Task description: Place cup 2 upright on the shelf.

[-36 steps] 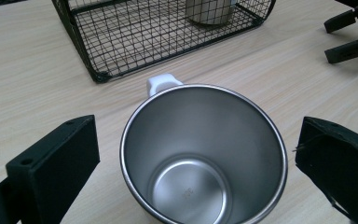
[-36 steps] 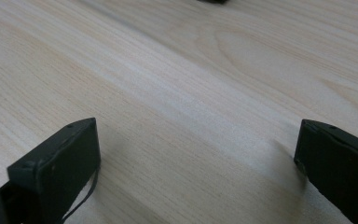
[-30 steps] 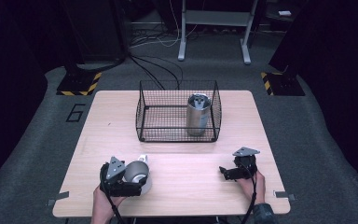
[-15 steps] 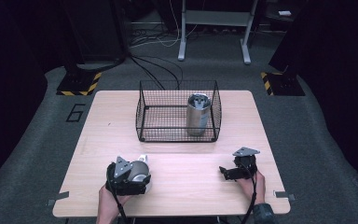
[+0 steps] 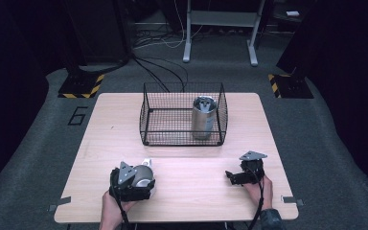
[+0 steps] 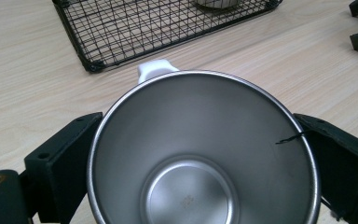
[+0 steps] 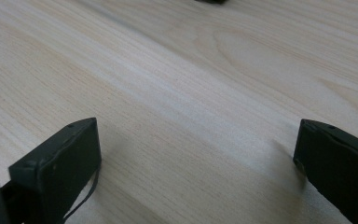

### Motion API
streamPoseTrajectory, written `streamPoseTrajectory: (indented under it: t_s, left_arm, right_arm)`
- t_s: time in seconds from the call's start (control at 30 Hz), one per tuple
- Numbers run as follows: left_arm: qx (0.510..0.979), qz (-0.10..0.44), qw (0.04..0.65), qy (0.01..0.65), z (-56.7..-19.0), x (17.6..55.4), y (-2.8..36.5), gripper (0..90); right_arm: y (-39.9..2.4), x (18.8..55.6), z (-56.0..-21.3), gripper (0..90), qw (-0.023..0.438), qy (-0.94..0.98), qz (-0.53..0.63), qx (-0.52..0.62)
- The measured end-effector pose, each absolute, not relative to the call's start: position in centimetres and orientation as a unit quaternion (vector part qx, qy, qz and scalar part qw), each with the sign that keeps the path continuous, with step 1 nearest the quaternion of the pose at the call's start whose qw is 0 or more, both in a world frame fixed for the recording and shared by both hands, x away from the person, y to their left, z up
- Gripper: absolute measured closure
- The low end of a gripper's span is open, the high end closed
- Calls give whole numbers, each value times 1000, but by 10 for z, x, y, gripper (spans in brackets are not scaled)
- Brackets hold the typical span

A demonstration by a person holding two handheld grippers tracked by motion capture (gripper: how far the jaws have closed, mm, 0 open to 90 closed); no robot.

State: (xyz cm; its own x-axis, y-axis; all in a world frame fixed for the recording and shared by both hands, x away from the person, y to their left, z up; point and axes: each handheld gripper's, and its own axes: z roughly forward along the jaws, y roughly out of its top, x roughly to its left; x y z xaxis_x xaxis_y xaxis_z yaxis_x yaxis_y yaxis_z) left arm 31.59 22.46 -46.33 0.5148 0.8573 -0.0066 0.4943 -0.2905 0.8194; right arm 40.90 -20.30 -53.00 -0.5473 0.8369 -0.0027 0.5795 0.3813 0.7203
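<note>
- your left gripper (image 5: 133,181) is clamped on the steel cup (image 5: 141,175), one jaw pressed to each side of the rim; cup sits near the front-left of the counter (image 5: 182,201), close to its front edge.
- in the left gripper view the cup (image 6: 200,154) faces you mouth-on, inside bare, w/ a white handle (image 6: 154,70) poking up behind the rim.
- wire basket (image 5: 182,115) stands mid-counter toward the back, well apart from the cup; its near corner (image 6: 93,65) shows just past the handle in the left gripper view.
- a metal can (image 5: 204,117) stands upright inside the basket, right side, against the right wall.
- your right gripper (image 5: 239,176) is at front-right, jaws spread wide, holding nothing, low over bare wood (image 7: 191,107).
- open room: a wide bare strip betw. the two grippers and betw. them and the basket front; left of the basket is free too.
- surface is pale wood grain, flat, rounded corners.
- room is dark; grey floor (image 5: 38,158), cables (image 5: 163,72), a hazard-striped base (image 5: 81,86) and a marked "6" (image 5: 78,116) on the floor at left.
</note>
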Motion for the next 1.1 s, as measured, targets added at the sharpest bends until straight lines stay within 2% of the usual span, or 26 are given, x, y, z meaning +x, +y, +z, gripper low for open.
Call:
streamPoseTrajectory:
  t_s: [0.43,1.1]
  left_arm:
    - [781,222,411,415,-454,317,226,62]
    - [791,222,411,395,-429,342,223,62]
  right_arm:
    - [-204,409,-530,3,189,811,344,435]
    - [-203,409,-530,2,186,812,340,437]
